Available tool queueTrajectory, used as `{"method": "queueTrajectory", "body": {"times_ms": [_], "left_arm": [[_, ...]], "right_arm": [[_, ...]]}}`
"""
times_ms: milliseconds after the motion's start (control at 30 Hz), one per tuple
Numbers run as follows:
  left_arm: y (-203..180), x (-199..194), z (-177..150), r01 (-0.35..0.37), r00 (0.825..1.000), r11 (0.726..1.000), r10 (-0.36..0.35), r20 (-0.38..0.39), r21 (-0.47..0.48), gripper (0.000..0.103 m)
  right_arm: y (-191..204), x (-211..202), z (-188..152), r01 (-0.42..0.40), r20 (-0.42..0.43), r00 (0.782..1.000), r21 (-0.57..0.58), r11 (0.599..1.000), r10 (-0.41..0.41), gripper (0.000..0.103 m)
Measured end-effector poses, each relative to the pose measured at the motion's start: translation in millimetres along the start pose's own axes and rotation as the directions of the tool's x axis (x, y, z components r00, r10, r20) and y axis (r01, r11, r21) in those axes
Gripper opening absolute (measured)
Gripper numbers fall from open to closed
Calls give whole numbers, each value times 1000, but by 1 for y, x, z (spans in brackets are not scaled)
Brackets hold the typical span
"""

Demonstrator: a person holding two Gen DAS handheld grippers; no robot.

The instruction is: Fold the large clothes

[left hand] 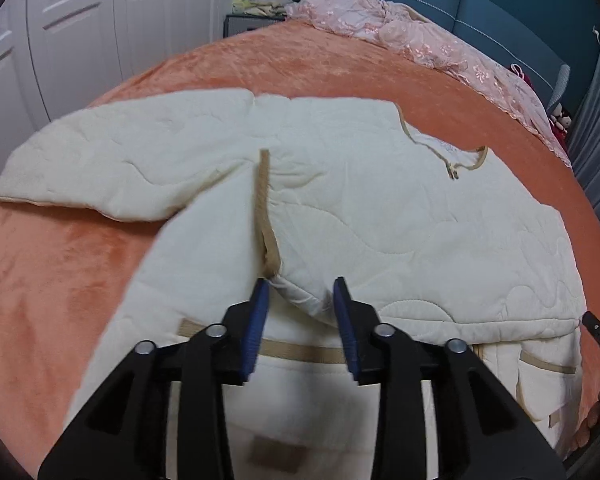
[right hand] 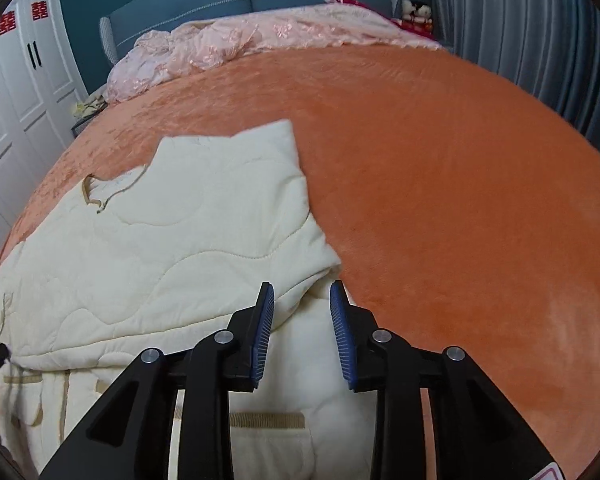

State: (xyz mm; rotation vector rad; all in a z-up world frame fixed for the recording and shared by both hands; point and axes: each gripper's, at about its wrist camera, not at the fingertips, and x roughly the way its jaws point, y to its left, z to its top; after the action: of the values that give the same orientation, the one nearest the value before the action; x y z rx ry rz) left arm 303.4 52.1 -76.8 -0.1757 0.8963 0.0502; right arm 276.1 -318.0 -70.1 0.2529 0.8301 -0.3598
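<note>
On the bed [left hand: 340,68], left wrist view: cream quilted jacket [left hand: 380,208] lies spread on the orange cover, one sleeve stretched out far left, beige trim running down the middle. Left gripper [left hand: 300,292] hangs just above a bunched fold near the trim, jaws parted, pads not pressing the cloth; released. Pink lace bedding [left hand: 400,28] heaped at the far end.

Right wrist view: jacket's right edge already folded over the body, a neat far corner showing. Right gripper [right hand: 302,294] sits over the near fold edge, jaws apart, cloth between but unpinched; released.

Judgement: side fold just laid down. Next move likely needs a fresh grasp on the left sleeve or hem.
</note>
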Motion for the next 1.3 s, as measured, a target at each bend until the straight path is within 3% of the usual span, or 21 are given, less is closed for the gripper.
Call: {"method": "queueTrajectory", "body": {"times_ms": [100,233,400,500,700,1100,1200,1300], "left_arm": [[-1,-23,17,-36,997,999,35,69,6,47],[-27,-3,28,22,999,1000,-22,27,13,49],[-52,44,3,10,998,998,-7,-55,62,49],[-57,56,-17,-29,1000,994,29,-1,107,51],[-56,58,-25,-23,998,994,17,60,104,57],[-64,61,-30,-75,993,988,61,100,133,59],[-60,59,-27,-37,996,993,28,83,116,61],[-31,40,-13,134,991,991,-134,23,7,70]], "right_arm": [[18,-21,7,-70,24,997,-26,997,71,32],[69,-2,4,-168,-58,985,-102,981,163,32],[103,34,-28,-112,-123,989,-204,972,89,32],[104,33,-43,-91,-75,994,-224,970,76,32],[107,33,-53,-48,-9,999,-252,967,47,32],[107,34,-56,-38,28,999,-247,968,46,33],[106,34,-55,-51,19,998,-239,970,57,33],[100,32,-48,-100,-20,995,-204,974,98,33]]}}
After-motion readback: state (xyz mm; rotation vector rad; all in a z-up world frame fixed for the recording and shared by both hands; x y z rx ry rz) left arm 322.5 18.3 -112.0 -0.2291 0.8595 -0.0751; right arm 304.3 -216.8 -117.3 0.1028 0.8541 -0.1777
